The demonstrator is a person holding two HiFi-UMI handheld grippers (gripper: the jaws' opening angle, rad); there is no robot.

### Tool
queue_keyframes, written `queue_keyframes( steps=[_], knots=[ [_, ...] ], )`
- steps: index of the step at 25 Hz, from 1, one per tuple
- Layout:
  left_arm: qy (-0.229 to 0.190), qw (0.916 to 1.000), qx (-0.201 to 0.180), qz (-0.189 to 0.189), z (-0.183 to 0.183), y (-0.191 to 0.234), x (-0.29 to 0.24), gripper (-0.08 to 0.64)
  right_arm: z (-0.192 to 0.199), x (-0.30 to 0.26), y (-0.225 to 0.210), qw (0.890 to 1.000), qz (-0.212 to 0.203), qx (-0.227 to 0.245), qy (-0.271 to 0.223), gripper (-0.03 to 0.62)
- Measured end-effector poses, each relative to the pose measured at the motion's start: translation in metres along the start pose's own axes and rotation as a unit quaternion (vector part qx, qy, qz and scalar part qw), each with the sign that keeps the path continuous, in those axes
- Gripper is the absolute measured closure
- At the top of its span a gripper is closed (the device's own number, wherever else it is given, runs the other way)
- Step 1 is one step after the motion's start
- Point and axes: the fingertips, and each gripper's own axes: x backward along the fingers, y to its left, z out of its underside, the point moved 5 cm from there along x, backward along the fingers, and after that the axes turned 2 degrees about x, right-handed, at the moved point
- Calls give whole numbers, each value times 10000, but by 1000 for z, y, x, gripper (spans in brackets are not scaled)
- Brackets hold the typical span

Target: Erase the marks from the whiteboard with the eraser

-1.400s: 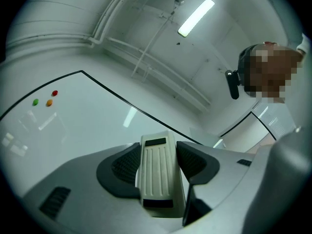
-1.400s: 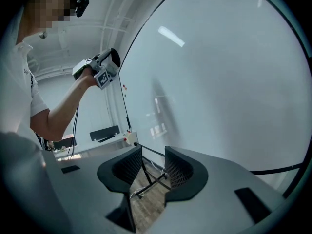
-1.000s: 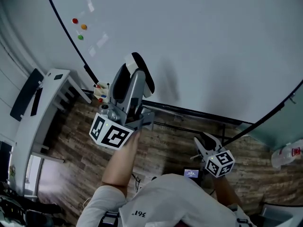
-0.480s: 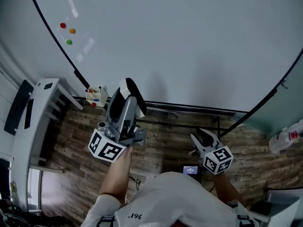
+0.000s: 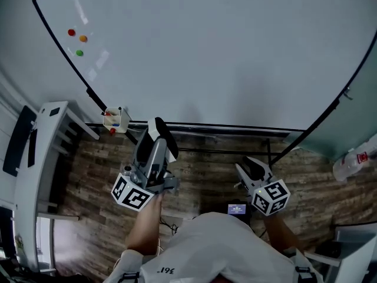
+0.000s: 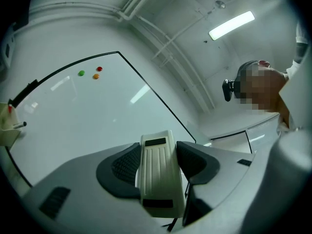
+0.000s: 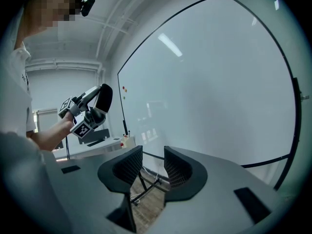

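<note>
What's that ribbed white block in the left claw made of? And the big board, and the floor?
The ribbed off-white eraser looks like moulded matt plastic: even ridges, dull sheen. The big white whiteboard seems to have a glossy coated face, since lamp reflections streak it. The brown plank floor shows wood grain; it could be real wood or laminate.

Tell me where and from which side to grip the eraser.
Grip the eraser across its narrow middle, jaws on its two long sides, coming from the ribbed pale back so the dark wiping face stays free. The left gripper holds it that way.
</note>
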Motion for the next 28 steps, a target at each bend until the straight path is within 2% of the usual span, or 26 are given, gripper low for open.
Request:
queue_keyframes(
  steps=[14,28],
  knots=[
    [645,9958,413,-498,38,17,64,321,5,2,14,10000,52,28,27,448],
    [997,9897,689,-758,54,22,111,321,7,8,27,9998,135,129,71,466]
  ],
)
